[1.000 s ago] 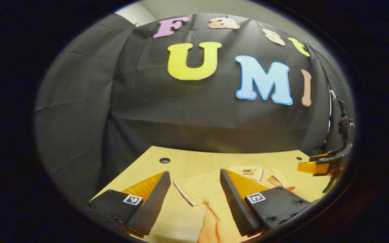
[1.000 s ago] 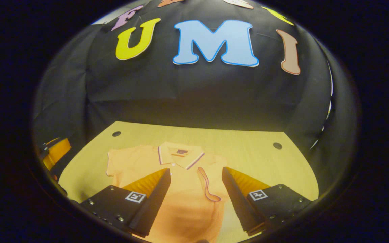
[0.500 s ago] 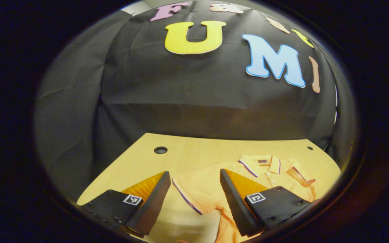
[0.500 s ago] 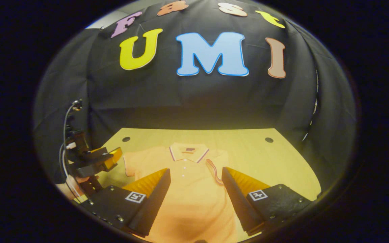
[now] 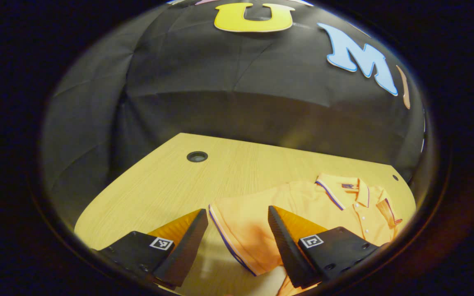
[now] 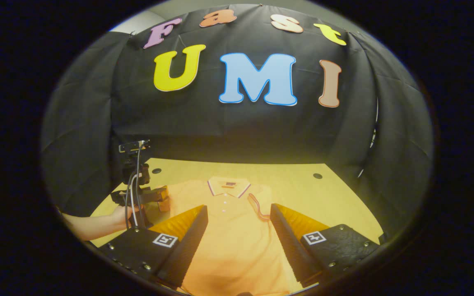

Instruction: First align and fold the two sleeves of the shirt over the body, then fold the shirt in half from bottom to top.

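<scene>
working the sleeve stage: orange polo shirt (image 6: 228, 230) lying flat, collar away, on the wooden table (image 5: 159, 185). right sleeve (image 6: 258, 205) already lapped over the body, its striped cuff showing just ahead of the right gripper (image 6: 239, 236) on the inner side of its right-hand finger. left sleeve (image 5: 237, 230) spread out flat, not yet folded.

left gripper (image 5: 238, 242): fingers parted wide, nothing between the pads. striped cuff edge of the left sleeve runs through the gap, nearer the right-hand finger; bare table under the left-hand finger. cannot tell whether the tips touch cloth or hover just above. in the right gripper view, the same gripper seen off beyond the left-hand finger, held by a hand (image 6: 119, 213), beside the shirt's shoulder.

right gripper: fingers likewise spread, empty, straddling the shirt body, with collar (image 6: 228, 187) straight ahead of the gap. height above the cloth not readable.

judgement: step in hand is the second sleeve fold, at the approach-to-grasp phase. next move likely calls for lowering the left fingers onto the cuff hem, pinching one layer only, then lifting and carrying it across toward the placket to match the sleeve already laid. bottom-to-top fold not yet begun.
</scene>
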Action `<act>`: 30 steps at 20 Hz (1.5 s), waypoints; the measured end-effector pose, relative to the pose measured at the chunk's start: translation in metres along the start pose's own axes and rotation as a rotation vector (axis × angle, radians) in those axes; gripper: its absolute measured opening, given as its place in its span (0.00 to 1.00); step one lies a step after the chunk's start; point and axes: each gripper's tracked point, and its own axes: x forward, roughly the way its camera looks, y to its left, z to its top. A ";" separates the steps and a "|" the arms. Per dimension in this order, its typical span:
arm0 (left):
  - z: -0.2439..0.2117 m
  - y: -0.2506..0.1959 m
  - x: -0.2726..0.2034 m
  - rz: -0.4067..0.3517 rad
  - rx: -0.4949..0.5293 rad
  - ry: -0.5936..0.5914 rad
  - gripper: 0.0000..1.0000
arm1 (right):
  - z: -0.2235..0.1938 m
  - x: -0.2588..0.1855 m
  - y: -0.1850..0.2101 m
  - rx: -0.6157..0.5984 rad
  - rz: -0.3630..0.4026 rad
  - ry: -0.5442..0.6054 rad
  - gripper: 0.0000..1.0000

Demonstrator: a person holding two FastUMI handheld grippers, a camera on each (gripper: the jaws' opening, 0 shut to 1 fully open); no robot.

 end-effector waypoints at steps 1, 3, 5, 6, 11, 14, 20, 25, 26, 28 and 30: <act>-0.002 0.000 0.006 -0.004 -0.006 0.015 0.94 | -0.002 0.000 0.001 0.000 -0.004 0.004 0.95; -0.006 0.005 0.016 0.004 0.005 0.045 0.95 | -0.006 0.000 0.004 0.008 0.001 0.017 0.95; -0.010 0.007 0.023 0.010 0.027 0.059 0.94 | -0.012 -0.001 0.007 0.019 0.005 0.036 0.95; -0.014 0.006 0.025 0.007 0.032 0.079 0.94 | -0.014 -0.002 0.006 0.023 0.000 0.042 0.95; -0.019 0.006 0.028 0.019 0.097 0.110 0.96 | -0.018 -0.003 0.007 0.059 -0.019 0.050 0.95; -0.023 0.006 0.030 0.025 0.122 0.118 0.73 | -0.020 0.000 0.009 0.077 -0.011 0.057 0.95; -0.020 -0.008 0.029 -0.008 0.112 0.110 0.06 | -0.024 -0.003 0.001 0.088 -0.023 0.070 0.95; 0.005 -0.021 0.018 -0.014 0.101 0.043 0.06 | -0.026 -0.009 -0.022 0.101 -0.072 0.065 0.95; 0.013 -0.028 0.012 -0.023 0.098 0.024 0.06 | -0.027 -0.010 -0.025 0.107 -0.079 0.065 0.95; 0.027 -0.045 0.001 -0.059 0.100 -0.008 0.06 | -0.030 -0.008 -0.030 0.113 -0.088 0.072 0.95; 0.034 -0.066 -0.007 -0.098 0.128 -0.027 0.06 | -0.031 -0.006 -0.031 0.129 -0.084 0.079 0.95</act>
